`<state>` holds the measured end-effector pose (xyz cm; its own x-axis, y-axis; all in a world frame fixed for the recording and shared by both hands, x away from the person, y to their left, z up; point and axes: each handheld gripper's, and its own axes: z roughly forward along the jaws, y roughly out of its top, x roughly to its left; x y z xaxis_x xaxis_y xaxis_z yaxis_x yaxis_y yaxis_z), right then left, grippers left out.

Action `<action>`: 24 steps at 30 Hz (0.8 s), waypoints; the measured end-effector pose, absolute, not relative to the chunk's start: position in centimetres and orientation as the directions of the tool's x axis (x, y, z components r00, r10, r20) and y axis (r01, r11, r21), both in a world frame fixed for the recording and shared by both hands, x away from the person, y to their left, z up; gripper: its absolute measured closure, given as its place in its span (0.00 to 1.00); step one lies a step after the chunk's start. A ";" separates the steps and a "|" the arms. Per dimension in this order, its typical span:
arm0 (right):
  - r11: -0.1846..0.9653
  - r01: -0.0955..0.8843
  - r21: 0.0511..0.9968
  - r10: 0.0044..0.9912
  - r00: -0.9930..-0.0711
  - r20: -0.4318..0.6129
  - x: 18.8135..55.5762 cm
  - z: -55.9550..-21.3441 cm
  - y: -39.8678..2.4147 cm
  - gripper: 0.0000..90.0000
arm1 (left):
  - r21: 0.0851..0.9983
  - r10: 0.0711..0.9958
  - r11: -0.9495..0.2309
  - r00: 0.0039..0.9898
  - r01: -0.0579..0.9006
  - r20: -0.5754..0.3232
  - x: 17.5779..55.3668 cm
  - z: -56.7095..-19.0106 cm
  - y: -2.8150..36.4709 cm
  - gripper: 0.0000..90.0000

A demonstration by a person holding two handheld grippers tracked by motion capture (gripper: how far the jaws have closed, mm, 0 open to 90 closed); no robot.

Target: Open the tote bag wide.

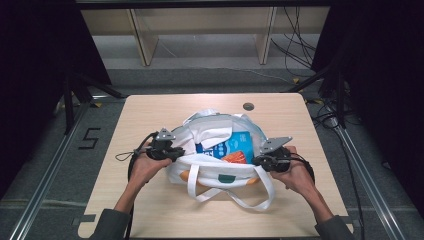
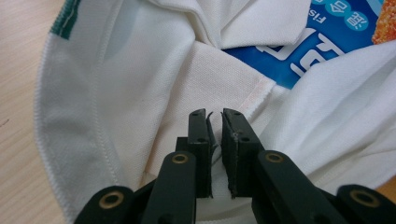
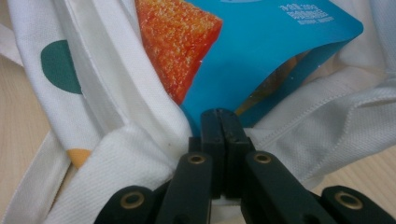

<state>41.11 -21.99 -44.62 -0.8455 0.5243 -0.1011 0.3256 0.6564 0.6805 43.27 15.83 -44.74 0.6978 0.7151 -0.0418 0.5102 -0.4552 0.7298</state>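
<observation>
A white tote bag (image 1: pixel 220 172) lies open in the middle of the wooden table (image 1: pixel 145 115), its straps trailing toward the front edge. Inside it is a blue snack package (image 1: pixel 235 142) with an orange picture. My left gripper (image 1: pixel 176 152) is at the bag's left rim. In the left gripper view its jaws (image 2: pixel 215 114) stand a small gap apart over the white cloth (image 2: pixel 140 84), with nothing between them. My right gripper (image 1: pixel 257 161) is at the bag's right rim. Its jaws (image 3: pixel 219 112) are pressed together, and the bag's hem (image 3: pixel 289 130) runs taut into them in front of the package (image 3: pixel 261 56).
A round cable hole (image 1: pixel 248 106) sits near the table's far edge. Beyond the table are wooden frame legs (image 1: pixel 142 40) and cables on the floor. Metal rails run along both sides of the table. Bare tabletop surrounds the bag.
</observation>
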 end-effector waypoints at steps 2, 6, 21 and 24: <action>0.648 0.315 0.694 0.531 -0.839 -0.116 40.7 -43.8 -21.9 1.00 | 0.730 0.715 -0.460 0.699 0.505 -0.032 43.0 -44.5 15.6 0.91; 0.604 0.283 0.745 0.549 -0.825 -0.132 40.4 -42.4 -22.0 1.00 | 0.741 0.707 -0.462 0.707 0.488 -0.024 42.6 -44.2 15.1 0.92; 0.595 0.316 0.739 0.588 -0.798 -0.133 40.7 -43.2 -21.6 1.00 | 0.737 0.597 -0.506 0.799 0.448 -0.076 39.3 -43.9 15.0 0.99; 0.601 0.314 0.735 0.588 -0.797 -0.140 41.1 -43.4 -21.5 1.00 | 0.681 0.562 -0.585 0.826 0.441 -0.052 38.4 -44.6 15.4 0.99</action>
<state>41.09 -21.52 -43.45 -0.7968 0.5878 -0.1397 0.3145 0.6009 0.7349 38.39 15.35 -44.61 0.8255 0.5620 -0.0517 0.4407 -0.5847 0.6811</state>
